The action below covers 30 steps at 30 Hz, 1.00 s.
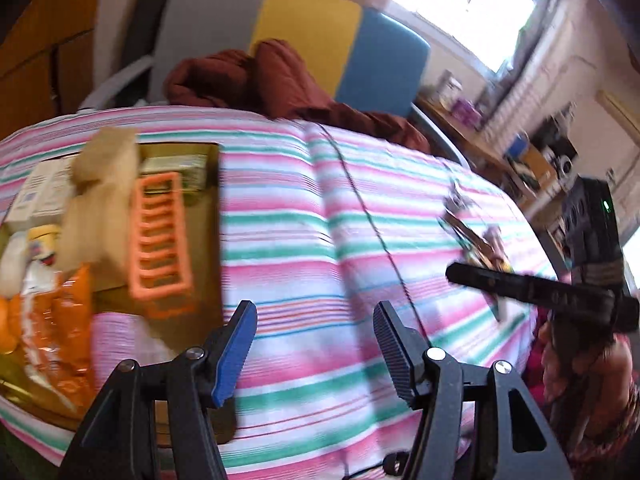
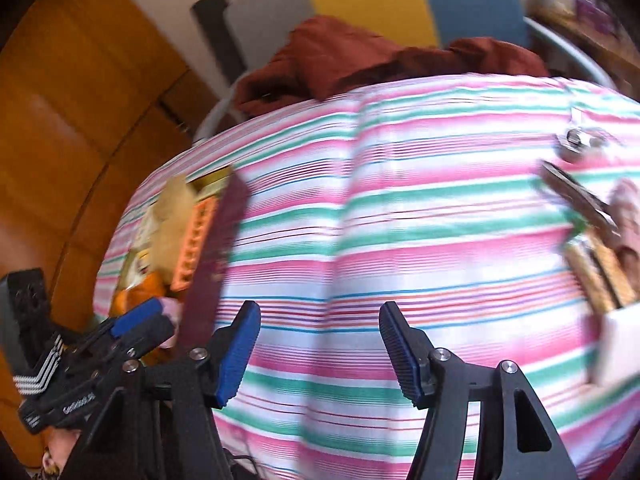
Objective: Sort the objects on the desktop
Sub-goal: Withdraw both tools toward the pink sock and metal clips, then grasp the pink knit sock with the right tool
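A brown box [image 1: 200, 216] sits at the table's left and holds a coral plastic rack [image 1: 160, 244], tan sponges [image 1: 104, 200], an orange packet [image 1: 68, 320], white cartons [image 1: 40, 196] and a pink item [image 1: 116, 340]. My left gripper [image 1: 316, 344] is open and empty over the striped cloth, just right of the box. My right gripper [image 2: 320, 344] is open and empty over the cloth's middle. The box also shows in the right wrist view [image 2: 224, 232]. At the right lie a metal clip [image 2: 576, 140], dark pliers-like tools [image 2: 576, 196] and tan sticks [image 2: 600, 276].
A pink, green and white striped cloth [image 1: 360, 200] covers the table. A chair with a maroon garment [image 1: 280, 80] stands behind it. A thin black cable [image 1: 372, 220] runs across the cloth. The right gripper body [image 1: 560, 292] shows at the right of the left wrist view.
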{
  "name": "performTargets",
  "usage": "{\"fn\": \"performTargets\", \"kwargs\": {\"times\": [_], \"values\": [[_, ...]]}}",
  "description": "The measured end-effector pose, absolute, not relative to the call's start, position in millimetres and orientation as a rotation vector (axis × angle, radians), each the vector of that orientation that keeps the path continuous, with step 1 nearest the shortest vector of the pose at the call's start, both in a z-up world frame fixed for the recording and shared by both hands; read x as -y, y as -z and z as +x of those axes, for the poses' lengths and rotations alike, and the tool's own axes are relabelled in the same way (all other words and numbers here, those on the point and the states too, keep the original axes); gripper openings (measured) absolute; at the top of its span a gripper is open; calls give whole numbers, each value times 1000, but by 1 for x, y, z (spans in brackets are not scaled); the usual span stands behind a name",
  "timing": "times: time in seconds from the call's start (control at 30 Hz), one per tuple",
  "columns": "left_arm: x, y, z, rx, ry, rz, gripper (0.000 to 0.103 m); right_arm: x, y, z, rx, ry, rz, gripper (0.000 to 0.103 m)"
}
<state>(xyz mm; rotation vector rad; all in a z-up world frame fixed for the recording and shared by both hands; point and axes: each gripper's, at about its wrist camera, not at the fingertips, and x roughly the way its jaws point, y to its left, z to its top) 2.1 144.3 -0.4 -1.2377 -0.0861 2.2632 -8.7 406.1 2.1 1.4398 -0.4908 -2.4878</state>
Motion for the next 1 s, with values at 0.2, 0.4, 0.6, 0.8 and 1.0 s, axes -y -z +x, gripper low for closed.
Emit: {"fn": "performTargets", "kwargs": {"times": [0.2, 0.4, 0.6, 0.8, 1.0], "values": [[-178, 9, 12, -4, -2201, -1248, 61, -472, 1, -4, 570, 2606, 1484, 65], [-196, 17, 14, -75, -2163, -1281, 61, -551, -5, -11, 745, 2801, 1510, 68], [-206, 23, 12, -80, -2141, -1311, 61, -624, -8, -35, 767, 2972, 1591, 68], [-227, 21, 1, -76, -2118, -1315, 61, -645, 25, -57, 756, 2867, 1719, 62], [-271, 16, -16, -102, -2066, -1299, 61, -638, 42, -63, 696, 2799, 1793, 45]]}}
